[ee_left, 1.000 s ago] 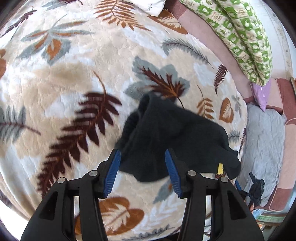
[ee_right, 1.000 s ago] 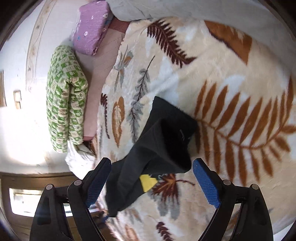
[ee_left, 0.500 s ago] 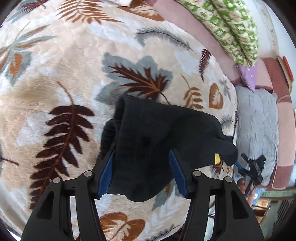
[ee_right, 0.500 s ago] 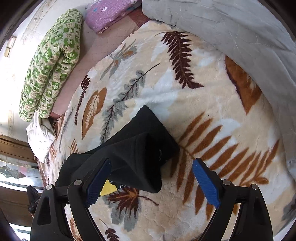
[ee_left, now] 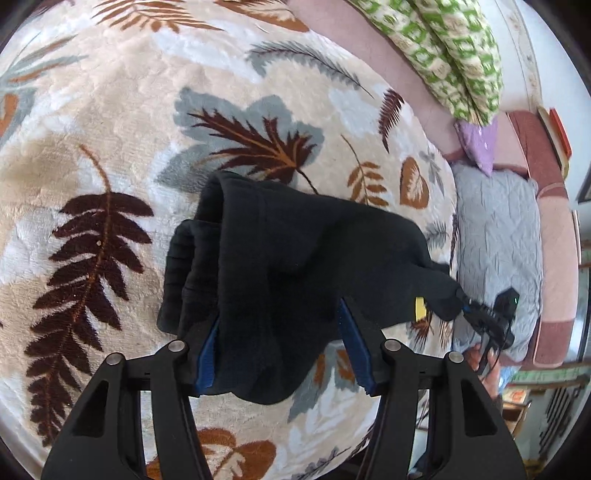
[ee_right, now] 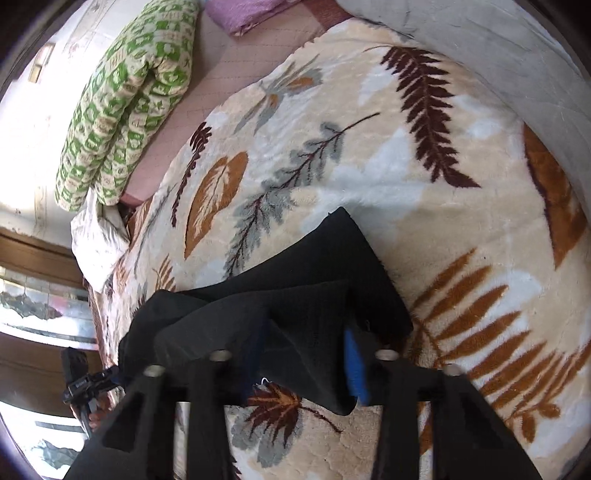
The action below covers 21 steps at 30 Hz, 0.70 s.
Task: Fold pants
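Observation:
Black pants [ee_left: 295,251], folded into a thick bundle, lie on a leaf-patterned blanket [ee_left: 110,110]. A yellow tag [ee_left: 420,309] shows near their narrow end. My left gripper [ee_left: 280,314] straddles the wide end. Its jaws are closing, the cloth fills the gap and laps over the left pad, and no firm pinch shows. My right gripper [ee_right: 306,332] has its jaws closing tight on a bunched fold of the pants [ee_right: 332,266]. In the left wrist view the right gripper [ee_left: 466,307] pinches the narrow end. In the right wrist view the left gripper [ee_right: 110,376] is small at the far left.
A green patterned quilt [ee_right: 122,110] and a purple pillow [ee_right: 251,11] lie on a pink sheet past the blanket. A grey cover [ee_left: 495,240] borders the blanket near the right gripper. A hand [ee_left: 487,362] shows under that gripper.
My left gripper slid forward until the pants came between its fingers. My right gripper rolled, moved onto the pants' end, and its wide-open jaws closed on the cloth.

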Available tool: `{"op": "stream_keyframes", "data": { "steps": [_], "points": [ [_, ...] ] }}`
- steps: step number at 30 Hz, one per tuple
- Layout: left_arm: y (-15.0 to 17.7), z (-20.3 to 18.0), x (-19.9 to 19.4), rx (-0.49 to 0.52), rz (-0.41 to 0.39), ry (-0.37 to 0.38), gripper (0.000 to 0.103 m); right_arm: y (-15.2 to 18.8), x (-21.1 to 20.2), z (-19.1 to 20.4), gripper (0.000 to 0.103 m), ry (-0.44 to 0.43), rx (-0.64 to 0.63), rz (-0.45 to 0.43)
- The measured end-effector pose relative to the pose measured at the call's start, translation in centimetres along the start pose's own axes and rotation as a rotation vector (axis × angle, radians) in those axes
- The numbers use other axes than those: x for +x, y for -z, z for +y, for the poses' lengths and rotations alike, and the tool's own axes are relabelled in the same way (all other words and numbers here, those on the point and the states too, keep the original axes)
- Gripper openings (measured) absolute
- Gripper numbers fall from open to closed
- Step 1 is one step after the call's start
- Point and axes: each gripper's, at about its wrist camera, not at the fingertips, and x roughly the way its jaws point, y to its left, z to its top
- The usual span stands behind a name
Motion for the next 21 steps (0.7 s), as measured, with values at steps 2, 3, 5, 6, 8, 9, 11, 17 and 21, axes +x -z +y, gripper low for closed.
{"op": "stream_keyframes", "data": {
  "steps": [2,3,5,6,8,9,11,17,21],
  "points": [
    [0.1,0.0,-0.1,-0.005,-0.026,-0.029,0.021,0.0,-0.3,0.8,0.007,0.03,-0.058,-0.013],
    [0.1,0.1,-0.1,-0.008,-0.028,-0.039,0.016,0.0,-0.6,1.3,0.007,0.046,-0.096,-0.02],
    [-0.2,0.4,-0.1,-0.036,-0.042,-0.05,0.011,0.0,-1.4,2.7,0.006,0.108,-0.191,-0.05],
    [-0.3,0.5,-0.2,-0.052,-0.052,-0.054,0.009,-0.1,-1.8,3.4,0.006,0.141,-0.23,-0.068],
    [-0.8,0.7,-0.8,-0.091,-0.081,-0.044,0.007,-0.6,-2.7,5.0,0.005,0.22,-0.31,-0.118],
    [-1.1,0.7,-1.3,-0.108,-0.1,-0.036,0.007,-1.0,-3.2,6.0,0.005,0.258,-0.347,-0.156],
    [-1.5,0.7,-2.0,-0.124,-0.129,-0.035,0.007,-1.9,-4.5,7.5,0.005,0.26,-0.39,-0.228],
    [-1.4,1.8,-1.7,-0.124,-0.099,-0.068,0.007,-1.9,-6.2,10.9,0.005,0.214,-0.578,-0.372],
    [-1.5,2.6,-1.4,-0.126,-0.065,-0.072,0.007,0.1,-3.5,8.1,0.005,0.251,-0.623,-0.293]
  ]
}}
